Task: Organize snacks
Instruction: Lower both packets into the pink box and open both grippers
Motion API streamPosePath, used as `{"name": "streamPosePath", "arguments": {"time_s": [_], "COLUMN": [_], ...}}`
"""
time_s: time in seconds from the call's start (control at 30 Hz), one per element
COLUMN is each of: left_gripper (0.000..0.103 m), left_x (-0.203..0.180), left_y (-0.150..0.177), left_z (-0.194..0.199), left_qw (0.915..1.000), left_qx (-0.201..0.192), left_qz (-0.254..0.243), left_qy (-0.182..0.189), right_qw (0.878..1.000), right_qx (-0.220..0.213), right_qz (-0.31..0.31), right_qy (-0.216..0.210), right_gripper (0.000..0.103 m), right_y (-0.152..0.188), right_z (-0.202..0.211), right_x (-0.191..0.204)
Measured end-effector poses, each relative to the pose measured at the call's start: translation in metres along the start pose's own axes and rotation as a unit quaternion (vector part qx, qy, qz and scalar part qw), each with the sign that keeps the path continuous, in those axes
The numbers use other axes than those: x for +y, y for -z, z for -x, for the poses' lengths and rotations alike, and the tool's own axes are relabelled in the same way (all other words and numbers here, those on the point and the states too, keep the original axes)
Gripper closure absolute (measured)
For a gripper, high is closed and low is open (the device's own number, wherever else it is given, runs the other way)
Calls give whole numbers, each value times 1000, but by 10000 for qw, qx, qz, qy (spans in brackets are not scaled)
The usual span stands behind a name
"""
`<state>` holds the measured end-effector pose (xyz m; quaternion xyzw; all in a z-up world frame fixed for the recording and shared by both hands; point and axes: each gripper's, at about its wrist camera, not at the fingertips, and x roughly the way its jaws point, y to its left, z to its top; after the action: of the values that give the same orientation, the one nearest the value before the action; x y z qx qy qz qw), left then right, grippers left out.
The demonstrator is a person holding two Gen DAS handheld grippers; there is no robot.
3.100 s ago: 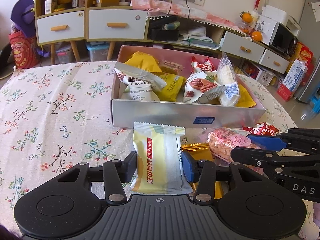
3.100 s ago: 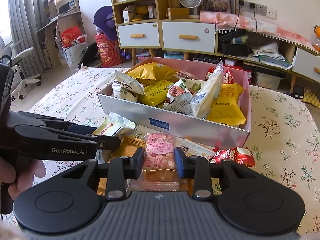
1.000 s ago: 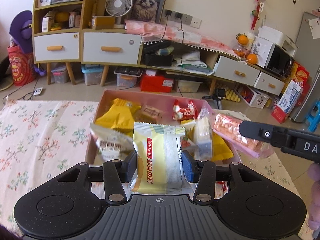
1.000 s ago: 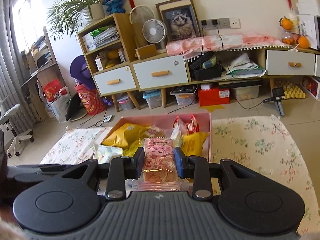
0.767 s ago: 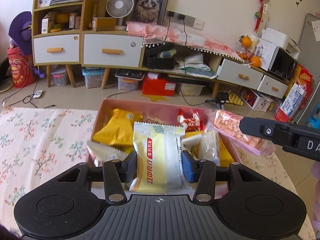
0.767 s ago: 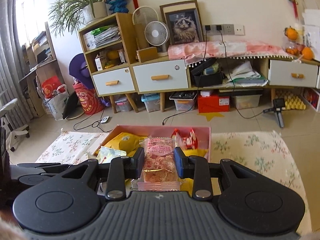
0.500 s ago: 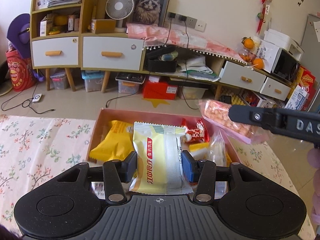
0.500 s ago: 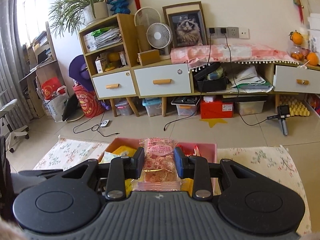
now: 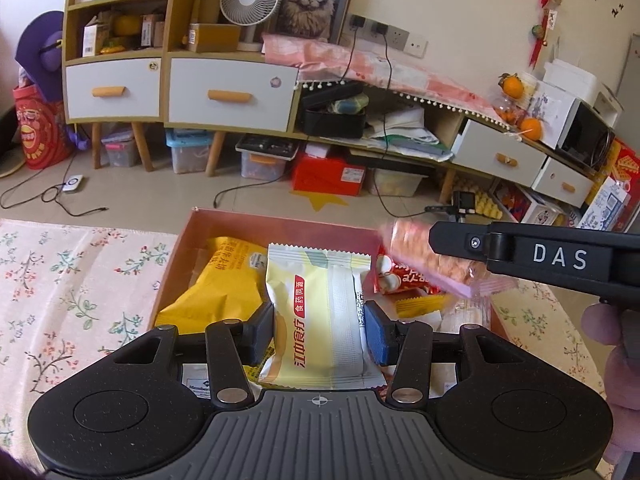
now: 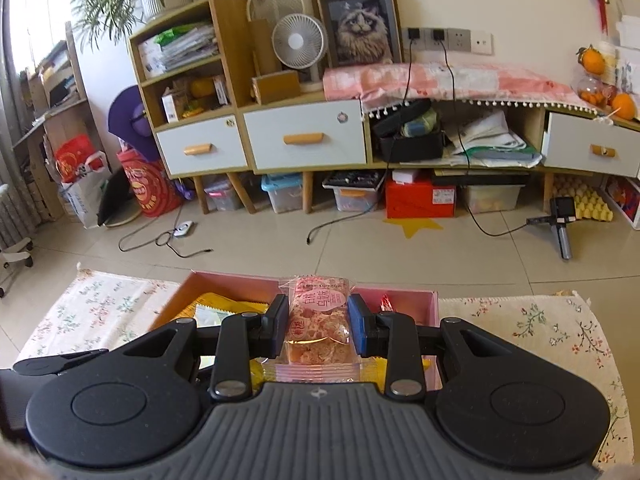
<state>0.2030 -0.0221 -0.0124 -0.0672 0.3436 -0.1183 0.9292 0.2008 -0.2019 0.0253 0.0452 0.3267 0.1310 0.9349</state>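
Snacks: my left tongs (image 9: pixel 319 328) pinch the yellow pack (image 9: pixel 320 316), right tongs (image 10: pixel 318 326) pinch the pink bar (image 10: pixel 318 320). Both hang over the box (image 9: pixel 280 222), bar at 2 o'clock, ready to drop.

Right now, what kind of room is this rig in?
Most likely a lived-in home living room: a framed cat picture and desk fan top a low cabinet with white drawers, storage bins sit on the tiled floor, and a floral tablecloth covers the table.

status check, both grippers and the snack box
Left gripper shut on yellow packet. Right gripper shut on pink packet. Both over pink box. Nothing blocking.
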Motion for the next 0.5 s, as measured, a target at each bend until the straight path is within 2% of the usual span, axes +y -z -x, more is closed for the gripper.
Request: {"name": "streamPosePath", "arguments": {"time_s": [0.03, 0.1, 0.17, 0.2, 0.27, 0.5], "left_gripper": [56, 48, 42, 39, 37, 30], "left_x": [0, -1, -2, -2, -2, -4], "left_y": [0, 1, 1, 0, 1, 3], "left_z": [0, -1, 1, 2, 5, 17], "left_qw": [10000, 9999, 9999, 9999, 9999, 9999], "left_qx": [0, -4, -49, -59, -61, 6], "left_qz": [-27, -104, -146, -142, -126, -120], "left_qy": [30, 43, 26, 52, 70, 97], "right_qw": [10000, 10000, 9999, 9999, 9999, 9998], "right_qx": [-2, -15, -60, -72, -74, -92], "right_qz": [-11, -75, -116, -123, -132, -55], "right_qy": [13, 17, 67, 64, 56, 139], "right_gripper": [73, 71, 63, 63, 63, 51], "right_y": [1, 0, -1, -2, -2, -3], "right_z": [0, 0, 3, 4, 7, 15], "right_x": [0, -2, -3, -3, -3, -3]}}
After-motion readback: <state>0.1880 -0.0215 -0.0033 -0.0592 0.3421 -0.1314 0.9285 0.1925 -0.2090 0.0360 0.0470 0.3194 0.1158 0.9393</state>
